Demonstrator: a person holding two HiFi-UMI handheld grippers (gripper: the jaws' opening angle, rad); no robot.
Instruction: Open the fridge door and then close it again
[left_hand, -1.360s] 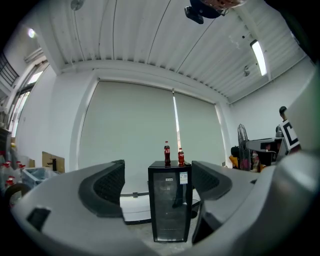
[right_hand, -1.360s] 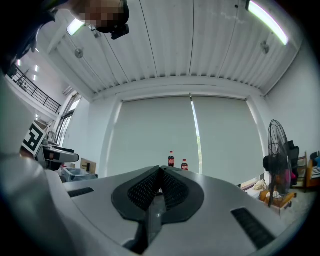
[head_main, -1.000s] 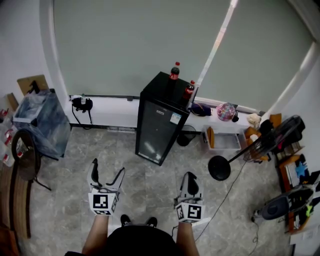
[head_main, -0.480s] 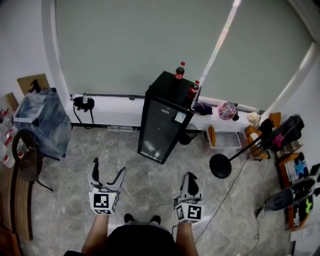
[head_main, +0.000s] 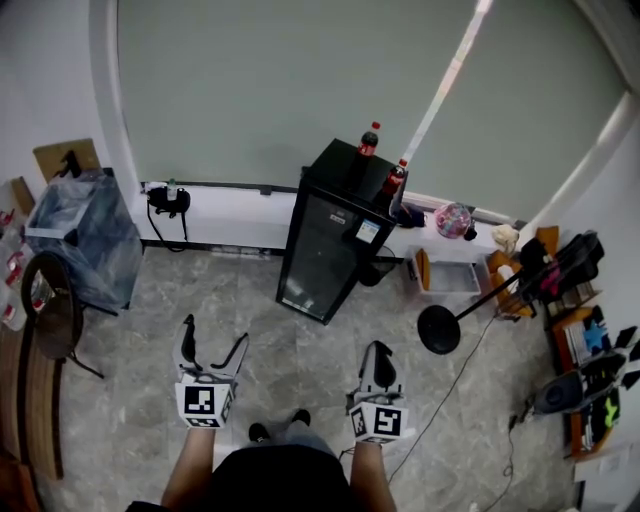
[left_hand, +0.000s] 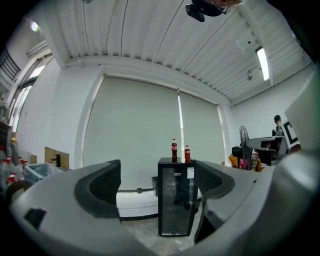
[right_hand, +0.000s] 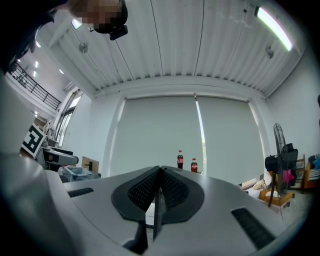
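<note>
**Fridge ahead, both grippers well short of it**

I see the fridge (head_main: 335, 235) against the far wall, door shut, two bottles (head_main: 371, 138) on top. My left gripper (head_main: 214, 342) has its jaws wide apart and empty; the fridge sits framed in the gap, well apart. My right gripper (head_main: 378, 352) has its jaws pressed together, empty, equally far back.

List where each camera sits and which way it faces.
Head view: on the person's head, looking steeply down at the floor and fridge; shows forearms, shoes, left tool, right tool.
Left gripper view: on the left tool, facing the fridge between its open jaws.
Right gripper view: on the right tool, facing forward over shut jaws that hide the fridge body.
Shared: both gripper views show the two bottles on the fridge.
</note>
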